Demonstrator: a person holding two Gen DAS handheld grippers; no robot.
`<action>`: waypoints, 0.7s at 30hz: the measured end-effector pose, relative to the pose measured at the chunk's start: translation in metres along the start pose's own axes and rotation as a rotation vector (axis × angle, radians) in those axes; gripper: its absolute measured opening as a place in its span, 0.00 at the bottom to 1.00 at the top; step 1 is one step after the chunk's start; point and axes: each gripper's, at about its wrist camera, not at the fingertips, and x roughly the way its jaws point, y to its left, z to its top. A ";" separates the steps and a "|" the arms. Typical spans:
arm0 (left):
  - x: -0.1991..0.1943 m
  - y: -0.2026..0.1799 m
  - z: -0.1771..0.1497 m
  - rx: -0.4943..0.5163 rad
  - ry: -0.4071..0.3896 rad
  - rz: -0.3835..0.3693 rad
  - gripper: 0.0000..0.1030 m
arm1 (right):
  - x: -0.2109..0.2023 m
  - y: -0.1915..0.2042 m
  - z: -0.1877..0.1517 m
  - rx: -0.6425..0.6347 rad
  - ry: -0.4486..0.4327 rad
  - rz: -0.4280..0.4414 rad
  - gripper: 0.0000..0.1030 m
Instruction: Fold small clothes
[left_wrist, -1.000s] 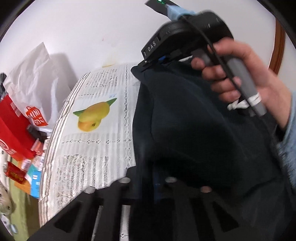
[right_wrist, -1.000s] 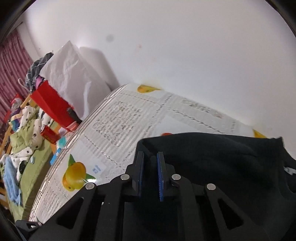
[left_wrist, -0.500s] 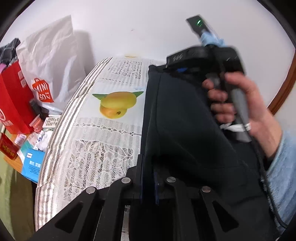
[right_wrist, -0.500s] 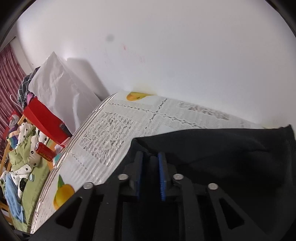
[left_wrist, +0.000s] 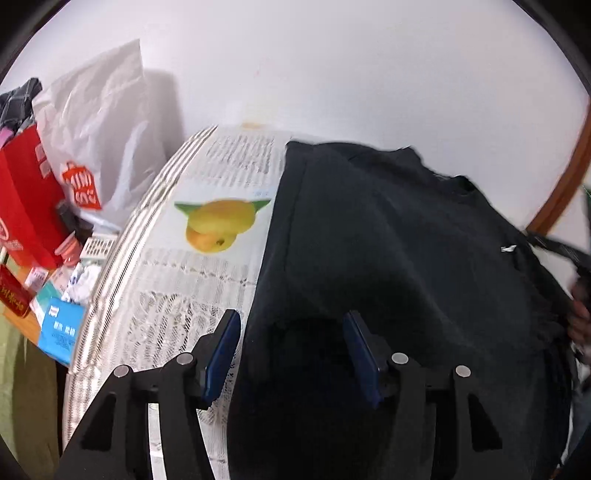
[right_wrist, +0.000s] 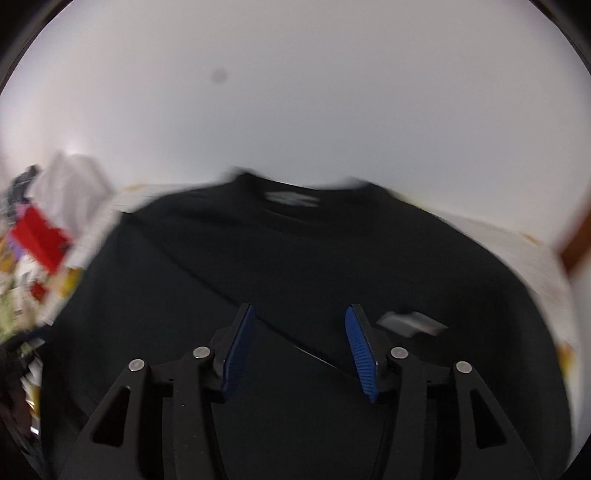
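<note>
1. The black T-shirt (right_wrist: 295, 258) is spread flat on the lemon-print tablecloth (left_wrist: 207, 258), directly below and ahead of both grippers.
2. Its long axis runs away from the right gripper (right_wrist: 299, 347), collar at the far end.
3. Left gripper (left_wrist: 291, 350): jaws just opened, partly apart; cloth lies under the gap, unpinched.
4. Right gripper: likewise, nothing held.

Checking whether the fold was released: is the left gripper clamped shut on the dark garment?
No. The left gripper has its blue pads standing well apart over the dark garment, with nothing pinched between them.
</note>
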 end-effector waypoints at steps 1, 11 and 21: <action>0.005 0.000 -0.001 -0.001 0.017 0.017 0.54 | -0.006 -0.020 -0.012 0.017 0.006 -0.045 0.58; 0.008 -0.005 -0.006 0.030 0.028 0.082 0.55 | 0.003 -0.093 -0.089 0.081 0.113 -0.063 0.58; 0.006 -0.007 -0.008 0.047 0.028 0.106 0.57 | -0.023 -0.080 -0.076 -0.050 0.014 -0.028 0.17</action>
